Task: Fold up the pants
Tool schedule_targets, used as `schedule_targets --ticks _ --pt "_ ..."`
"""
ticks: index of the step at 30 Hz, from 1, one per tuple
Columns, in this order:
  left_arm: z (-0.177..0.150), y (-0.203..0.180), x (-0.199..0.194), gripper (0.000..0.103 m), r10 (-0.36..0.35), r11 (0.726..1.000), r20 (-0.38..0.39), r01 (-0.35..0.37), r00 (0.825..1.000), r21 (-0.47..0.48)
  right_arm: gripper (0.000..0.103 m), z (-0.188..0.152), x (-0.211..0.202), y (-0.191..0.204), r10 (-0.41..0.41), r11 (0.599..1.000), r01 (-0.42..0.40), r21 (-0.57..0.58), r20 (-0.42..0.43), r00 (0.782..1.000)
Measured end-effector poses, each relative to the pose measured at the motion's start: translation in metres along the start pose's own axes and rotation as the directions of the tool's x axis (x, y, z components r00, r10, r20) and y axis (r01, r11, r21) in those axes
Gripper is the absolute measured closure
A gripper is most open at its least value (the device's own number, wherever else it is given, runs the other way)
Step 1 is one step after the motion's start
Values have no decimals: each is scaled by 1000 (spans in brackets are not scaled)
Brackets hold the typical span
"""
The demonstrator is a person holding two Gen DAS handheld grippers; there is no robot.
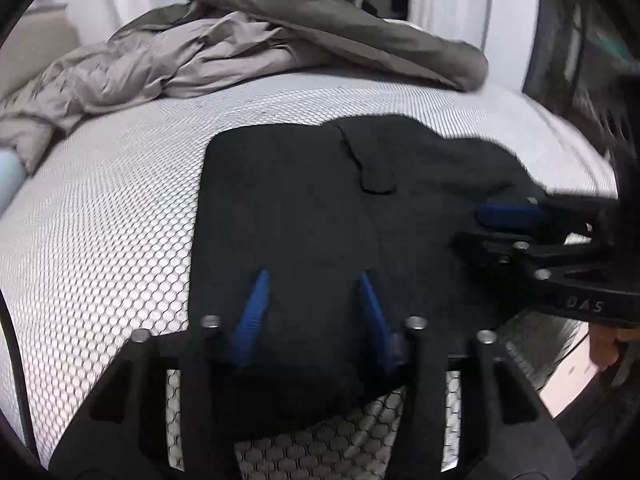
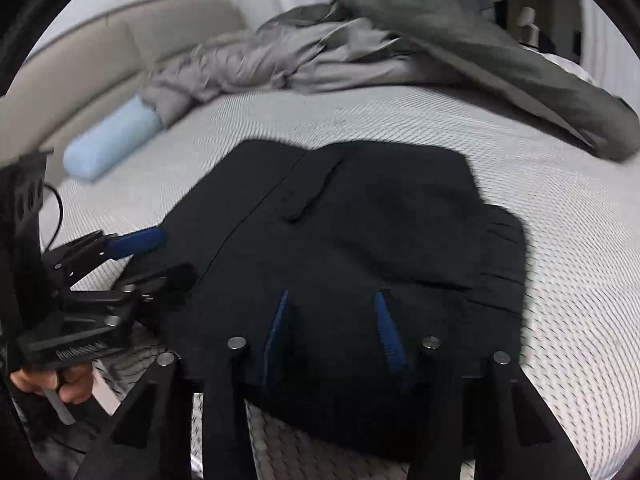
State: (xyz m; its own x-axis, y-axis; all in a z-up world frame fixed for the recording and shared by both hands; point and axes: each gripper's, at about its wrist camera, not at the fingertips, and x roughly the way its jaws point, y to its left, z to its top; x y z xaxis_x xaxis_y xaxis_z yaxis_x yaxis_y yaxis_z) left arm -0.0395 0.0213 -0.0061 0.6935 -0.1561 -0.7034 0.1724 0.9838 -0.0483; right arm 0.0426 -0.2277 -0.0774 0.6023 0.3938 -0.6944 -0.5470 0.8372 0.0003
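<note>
Left wrist view: the black pants (image 1: 320, 216) lie folded flat on the honeycomb mattress (image 1: 112, 216), long axis running away from me. The left gripper (image 1: 312, 292) hangs above the near edge, fingers apart. The right gripper (image 2: 332, 312) likewise, fingers spread. Bare mattress lies on both sides; a rumpled duvet (image 2: 400, 48) sits well beyond.

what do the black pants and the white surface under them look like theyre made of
Black pants: matte woven cloth, probably cotton or a blend; no shine, soft creases, stitched seam. White bed surface: looks like a textile mattress cover, knit or mesh, judging by its fine honeycomb pattern; exact fibre unclear.
</note>
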Motion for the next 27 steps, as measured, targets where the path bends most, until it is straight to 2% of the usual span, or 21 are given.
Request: schedule_targets --ticks 4,6,8,11,15,18,21,23,24,27 --pt "-3 -2 10 68 -18 999 -15 18 1000 34 58 -5 17 7 -32 994 28 -107 -42 999" --pt "-5 3 10 68 -25 999 -17 26 1000 31 58 -11 7 3 -104 984 98 -151 -37 994" --pt "-7 10 6 68 -42 999 -17 42 999 14 60 -23 -8 -7 -206 962 199 -186 -18 978" --pt "-14 16 -5 68 -44 999 -12 44 999 13 60 -40 -28 -23 -245 952 241 -191 1 969" --pt "-13 17 -24 68 -30 1000 10 30 1000 -9 60 -35 -35 -36 -172 981 174 -89 28 985" --pt "-3 13 -31 68 -87 996 43 88 995 -20 60 -22 -43 -28 -51 998 54 -34 85 995" --pt "3 -1 -13 66 -153 988 -27 153 988 14 60 -4 -18 -4 60 998 -58 -29 47 997" --pt "3 -7 0 66 -133 990 -71 136 989 46 60 -2 2 8 70 996 -71 -51 -11 997" --pt "1 -9 3 66 -122 990 -77 127 990 68 60 -4 16 15 49 995 -54 -86 -56 997" --pt "-3 -5 1 66 -134 985 -82 142 988 101 60 -14 17 25 -27 985 18 -173 -51 998"
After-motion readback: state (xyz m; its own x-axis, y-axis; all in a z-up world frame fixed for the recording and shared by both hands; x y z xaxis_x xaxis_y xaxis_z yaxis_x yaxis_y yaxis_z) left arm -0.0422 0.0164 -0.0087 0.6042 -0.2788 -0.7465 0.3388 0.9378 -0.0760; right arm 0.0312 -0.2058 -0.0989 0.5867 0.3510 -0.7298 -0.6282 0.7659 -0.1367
